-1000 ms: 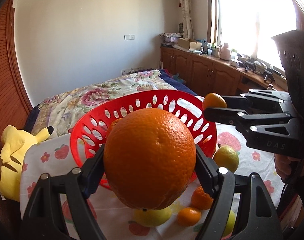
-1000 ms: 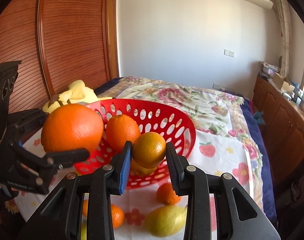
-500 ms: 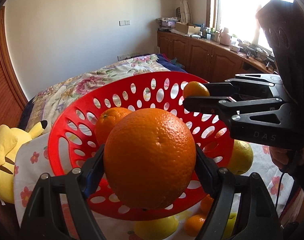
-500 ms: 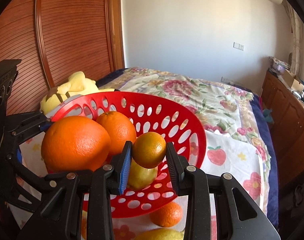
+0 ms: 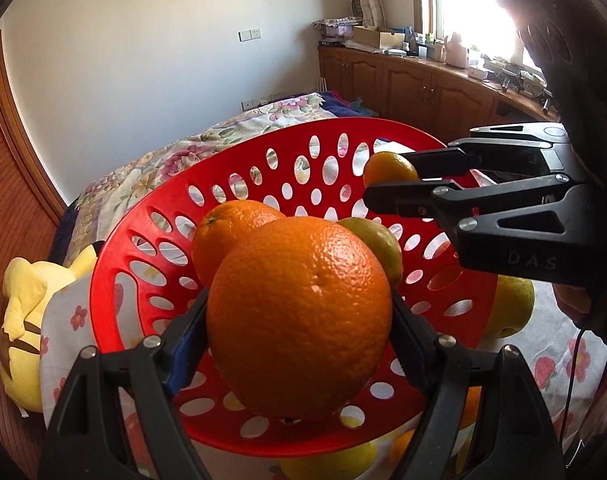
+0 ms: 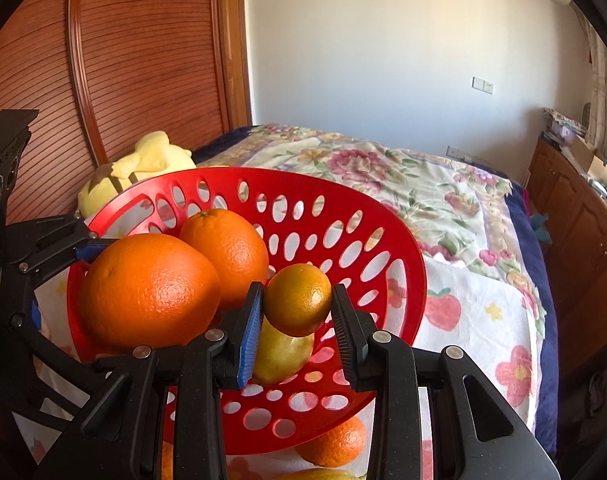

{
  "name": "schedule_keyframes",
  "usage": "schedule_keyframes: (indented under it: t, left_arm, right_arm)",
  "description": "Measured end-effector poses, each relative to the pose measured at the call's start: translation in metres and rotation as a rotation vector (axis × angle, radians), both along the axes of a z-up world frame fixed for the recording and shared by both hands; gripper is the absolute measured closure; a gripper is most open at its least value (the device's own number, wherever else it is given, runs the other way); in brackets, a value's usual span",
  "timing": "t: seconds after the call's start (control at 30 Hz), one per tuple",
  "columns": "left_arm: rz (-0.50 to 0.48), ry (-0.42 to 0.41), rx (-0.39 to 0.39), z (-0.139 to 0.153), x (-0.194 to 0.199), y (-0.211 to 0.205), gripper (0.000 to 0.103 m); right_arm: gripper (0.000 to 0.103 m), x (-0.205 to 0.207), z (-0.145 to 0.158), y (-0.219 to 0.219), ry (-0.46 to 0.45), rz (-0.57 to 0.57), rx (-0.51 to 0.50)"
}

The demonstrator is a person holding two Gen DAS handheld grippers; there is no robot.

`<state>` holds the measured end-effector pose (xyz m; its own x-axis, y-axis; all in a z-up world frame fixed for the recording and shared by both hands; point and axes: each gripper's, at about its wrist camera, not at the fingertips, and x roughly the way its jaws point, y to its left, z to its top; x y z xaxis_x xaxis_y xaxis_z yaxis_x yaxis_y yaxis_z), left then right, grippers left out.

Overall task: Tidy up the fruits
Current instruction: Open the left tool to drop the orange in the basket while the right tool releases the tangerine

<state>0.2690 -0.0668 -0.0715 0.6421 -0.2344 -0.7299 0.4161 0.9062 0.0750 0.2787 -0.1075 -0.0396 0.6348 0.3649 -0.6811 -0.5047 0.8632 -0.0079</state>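
Note:
My left gripper (image 5: 299, 336) is shut on a large orange (image 5: 299, 316), held over the red perforated basket (image 5: 143, 240). In the right wrist view that orange (image 6: 149, 290) hangs at the basket's left rim. My right gripper (image 6: 297, 320) is shut on a small orange (image 6: 297, 298), above the basket's bowl (image 6: 387, 248); from the left wrist view it (image 5: 387, 168) shows at the right. Inside the basket lie another orange (image 6: 227, 252) and a yellow-green lemon (image 6: 281, 354).
Loose fruit lies on the flowered cloth (image 6: 475, 312) outside the basket: an orange (image 6: 335, 442) in front, a lemon (image 5: 507, 308) to the right. A yellow plush toy (image 5: 23, 320) sits at the left. Beyond are a bed and wooden cabinets (image 5: 415, 84).
Both grippers have come forward and down over the basket with their oranges. The basket now fills more of each view and the lemon inside it has come into sight.

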Motion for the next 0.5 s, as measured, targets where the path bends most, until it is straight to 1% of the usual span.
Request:
schedule_keyframes:
  t: [0.17,0.3,0.5]
  left_arm:
    - [0.002,0.016,-0.016,-0.0009,0.0006,0.0036,0.022]
    - [0.003,0.020,-0.014,-0.0009,0.0009,0.0018,0.022]
    - [-0.006,0.025,-0.051,0.0064,0.0042,0.0038,0.022]
  right_arm:
    - [0.070,0.0003,-0.0017,0.0013,0.001,0.006,-0.010]
    - [0.070,0.0003,-0.0020,0.0028,0.002,0.010,-0.016]
    - [0.070,0.0008,-0.0058,0.0069,0.010,0.018,-0.035]
